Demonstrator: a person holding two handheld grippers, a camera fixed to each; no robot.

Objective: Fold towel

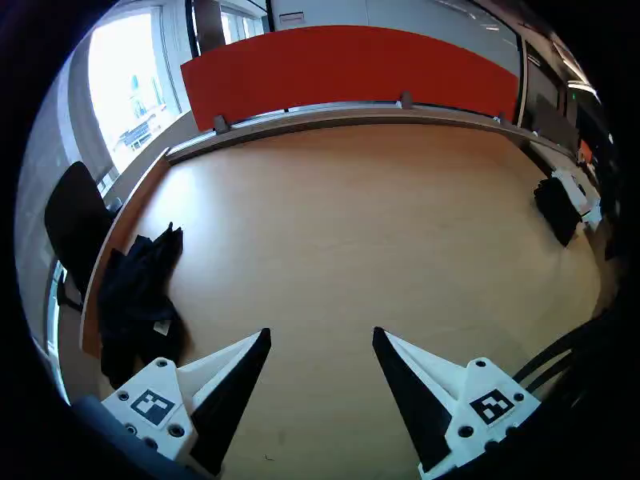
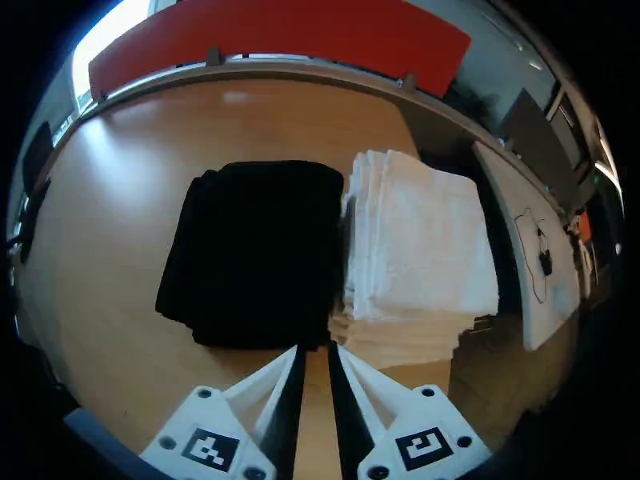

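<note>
- Left gripper (image 1: pixel 321 330): fingers spread wide, nothing between them, only bare bench (image 1: pixel 336 224) ahead.
- Dark cloth (image 1: pixel 136 304): crumpled heap at the bench's left edge, just beside the left finger. It has a small pale tag on it (towel or garment, can't tell), and its lower part is cut off behind the finger mount.
- Red screen (image 1: pixel 344 68) stands along the bench's far edge.
- Black chair (image 1: pixel 72 216) sits past the left edge, partly cropped.
- Dark lump (image 1: pixel 558 210) at the bench's right edge, too small and shadowed to identify.
- Right gripper (image 2: pixel 314 346): fingers drawn almost together with a thin strip of wood showing between them, pinching nothing. The tips sit right at the near edge of the black towel (image 2: pixel 256 248); contact is unclear.
- Black towel: folded flat, mid-bench in the right gripper view. Its folds are lost in the dark, so layers can't be counted.
- White towels (image 2: pixel 420 240): folded stack touching the black towel's right side, by the bench's right edge. The lower layers are blurred.
- White table (image 2: pixel 504 200) lies beyond the right edge with a thin cable (image 2: pixel 538 240) on it.
</note>
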